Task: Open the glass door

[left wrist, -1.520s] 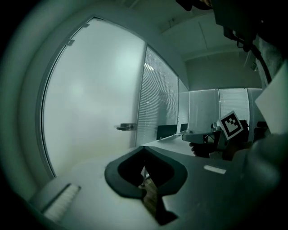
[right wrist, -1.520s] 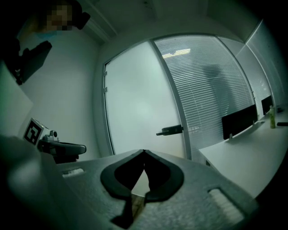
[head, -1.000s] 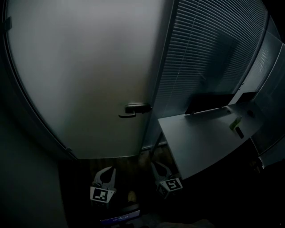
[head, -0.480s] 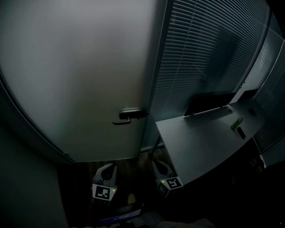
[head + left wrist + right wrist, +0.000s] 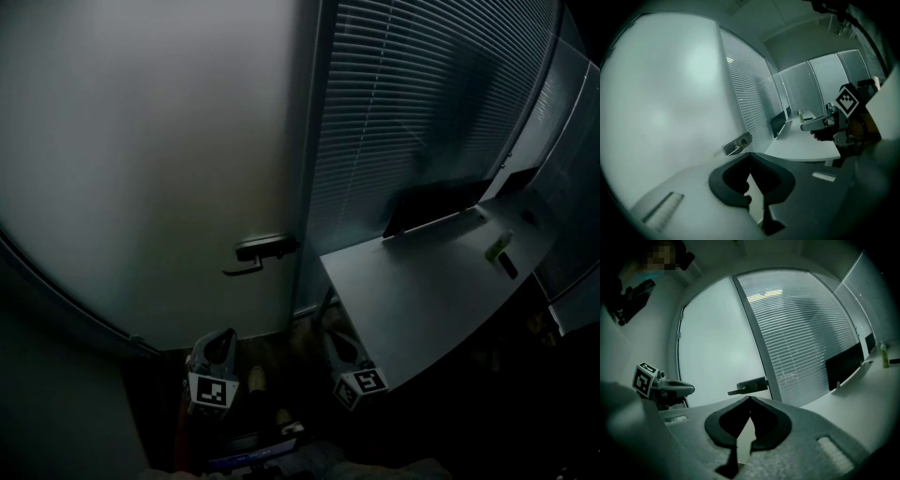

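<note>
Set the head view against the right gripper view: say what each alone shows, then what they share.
Head view only: the right gripper from above, its marker cube, the floor. Right gripper view only: its jaws shut tip to tip with nothing between, and the top of the door. Both: handle, blinds, monitor, desk, bottle, left gripper.

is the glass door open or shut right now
Shut: the glass door meets its frame with no gap, and its handle is untouched.
</note>
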Tool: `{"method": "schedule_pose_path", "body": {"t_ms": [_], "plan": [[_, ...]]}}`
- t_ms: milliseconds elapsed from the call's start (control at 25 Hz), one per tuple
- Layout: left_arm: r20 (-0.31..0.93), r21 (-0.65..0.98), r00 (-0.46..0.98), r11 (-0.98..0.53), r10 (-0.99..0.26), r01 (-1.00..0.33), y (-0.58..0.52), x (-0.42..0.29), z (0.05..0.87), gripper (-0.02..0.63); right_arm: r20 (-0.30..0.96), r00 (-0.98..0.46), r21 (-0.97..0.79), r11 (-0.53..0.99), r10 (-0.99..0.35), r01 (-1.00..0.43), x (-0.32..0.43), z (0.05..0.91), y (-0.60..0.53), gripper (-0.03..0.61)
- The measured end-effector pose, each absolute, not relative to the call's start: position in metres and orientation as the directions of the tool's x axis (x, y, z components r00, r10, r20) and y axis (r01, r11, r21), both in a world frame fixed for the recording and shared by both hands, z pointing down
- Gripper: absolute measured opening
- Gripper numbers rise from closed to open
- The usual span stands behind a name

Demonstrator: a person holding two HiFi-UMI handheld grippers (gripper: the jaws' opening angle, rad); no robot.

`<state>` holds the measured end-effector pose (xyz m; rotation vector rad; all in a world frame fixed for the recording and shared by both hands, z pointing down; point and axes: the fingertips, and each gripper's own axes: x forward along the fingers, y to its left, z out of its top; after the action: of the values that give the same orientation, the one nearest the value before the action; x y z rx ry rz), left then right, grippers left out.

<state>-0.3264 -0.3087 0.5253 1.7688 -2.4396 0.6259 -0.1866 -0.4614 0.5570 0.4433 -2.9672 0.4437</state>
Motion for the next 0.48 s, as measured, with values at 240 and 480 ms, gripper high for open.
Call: {"method": "schedule_pose_path", "body": {"t_ms": [240, 480], "plan": [[0.357, -0.413, -0.288, 0.126, -0.889, -0.902, -0.353, -0.368, 0.553, 0.003, 0.147, -0.934, -0.285, 0.89, -0.327, -0.357, -0.213, 0.571, -0.494, 0.002], [0.403, -0.483, -0.242, 0.02, -0.883, -0.876, -0.392, -0.4, 0.556, 0.015, 0.145, -0.915, -0.301, 0.864, -0.376, -0.403, -0.231, 0.566, -0.524, 0.002]]}}
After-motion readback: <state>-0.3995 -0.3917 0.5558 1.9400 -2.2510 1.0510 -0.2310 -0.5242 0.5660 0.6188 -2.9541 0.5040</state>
